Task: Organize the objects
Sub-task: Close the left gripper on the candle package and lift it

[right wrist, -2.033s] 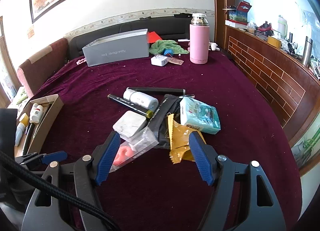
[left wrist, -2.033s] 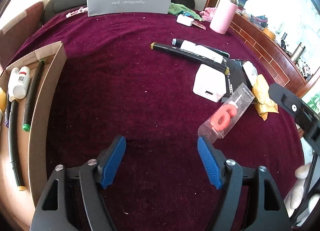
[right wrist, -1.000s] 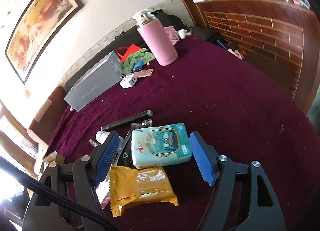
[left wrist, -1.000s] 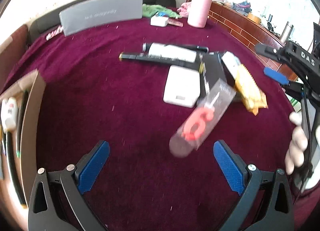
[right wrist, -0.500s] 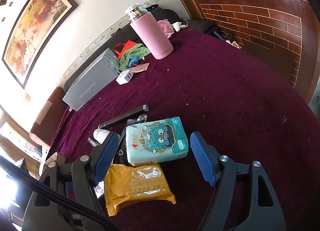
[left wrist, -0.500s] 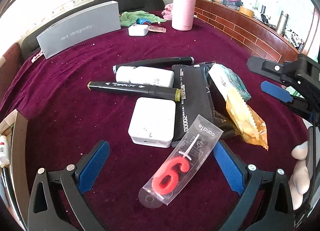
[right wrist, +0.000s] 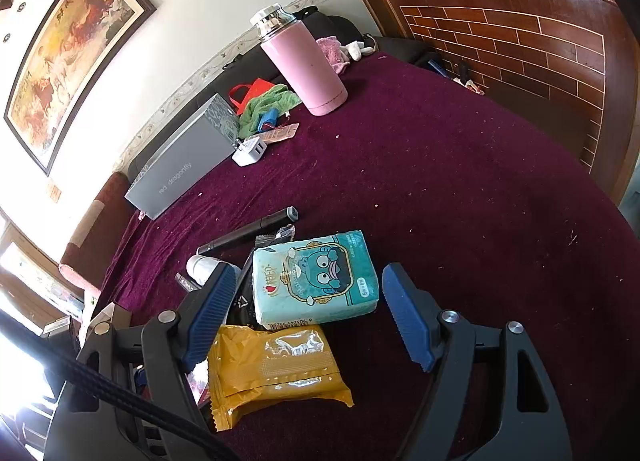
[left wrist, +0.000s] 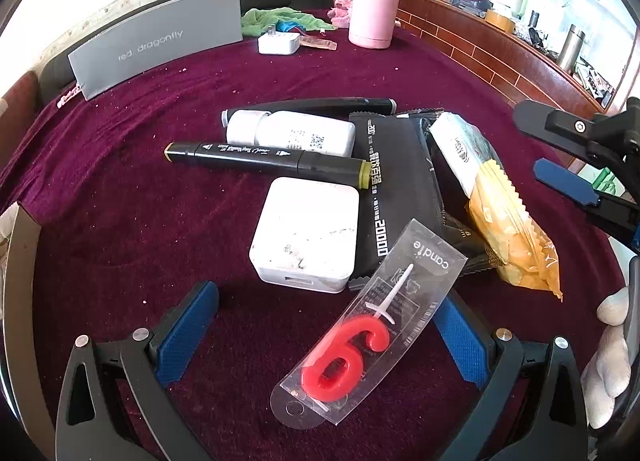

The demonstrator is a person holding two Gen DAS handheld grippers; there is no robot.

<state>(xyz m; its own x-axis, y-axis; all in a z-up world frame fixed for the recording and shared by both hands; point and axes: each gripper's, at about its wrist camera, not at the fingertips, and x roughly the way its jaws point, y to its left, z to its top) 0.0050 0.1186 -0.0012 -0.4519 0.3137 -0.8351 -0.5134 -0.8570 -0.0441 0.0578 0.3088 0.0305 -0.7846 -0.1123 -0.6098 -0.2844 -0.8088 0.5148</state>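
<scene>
A pile of objects lies on the maroon cloth. In the left wrist view my open left gripper [left wrist: 324, 333] straddles a packaged red "6" candle [left wrist: 368, 329]. Beyond it are a white charger block [left wrist: 306, 233], a black marker [left wrist: 264, 157], a white bottle [left wrist: 292, 133], a black pouch [left wrist: 400, 185] and a yellow snack packet [left wrist: 508, 237]. In the right wrist view my open right gripper [right wrist: 308, 309] hovers over the teal tissue pack [right wrist: 316, 277], with the yellow snack packet [right wrist: 276, 369] just below it.
A cardboard box edge [left wrist: 20, 261] stands at the far left. A grey box [left wrist: 160, 41], a white plug [left wrist: 278, 43], a green cloth [left wrist: 280, 17] and a pink flask [left wrist: 376, 1] stand at the back. A brick-pattern wooden wall [right wrist: 520, 41] borders the right.
My left gripper swung from the cardboard box toward the pile and now sits over the candle packet. My right gripper moved right and closer over the tissue pack. Both stayed open.
</scene>
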